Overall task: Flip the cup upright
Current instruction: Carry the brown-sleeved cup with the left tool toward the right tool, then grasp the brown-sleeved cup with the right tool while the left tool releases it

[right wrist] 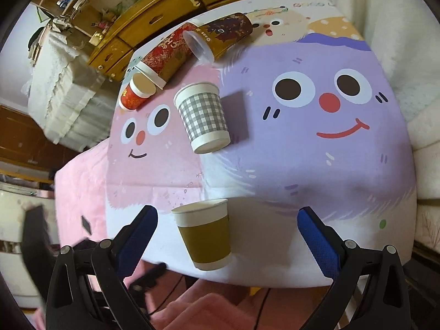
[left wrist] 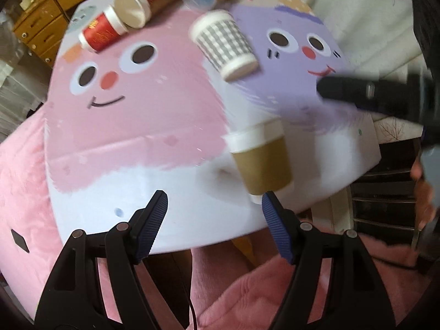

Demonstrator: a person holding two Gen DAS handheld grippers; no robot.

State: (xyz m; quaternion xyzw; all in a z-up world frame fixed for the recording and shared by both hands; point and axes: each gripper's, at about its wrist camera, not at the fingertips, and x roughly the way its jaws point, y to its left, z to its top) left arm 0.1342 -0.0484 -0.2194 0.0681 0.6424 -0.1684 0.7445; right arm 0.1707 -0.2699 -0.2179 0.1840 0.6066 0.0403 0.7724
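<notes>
A brown-sleeved paper cup (right wrist: 205, 235) stands upright near the table's front edge, mouth up; it also shows in the left wrist view (left wrist: 261, 159). A grey checked paper cup (right wrist: 203, 117) stands upright farther back, also in the left wrist view (left wrist: 224, 44). My right gripper (right wrist: 227, 227) is open and empty, its fingers either side of the brown cup and apart from it. My left gripper (left wrist: 214, 206) is open and empty, just in front of the brown cup, which sits by its right finger (left wrist: 275, 220). The right gripper's black body (left wrist: 385, 93) shows at the right.
At the back of the cartoon-print tablecloth (right wrist: 316, 165) lie a small red cup (right wrist: 136, 93), a long red tube (right wrist: 167, 55), a brown tube (right wrist: 228, 33) and a clear plastic cup (right wrist: 198, 45). A wooden dresser (right wrist: 154, 13) stands behind. Pink fabric (left wrist: 247, 288) lies below the table edge.
</notes>
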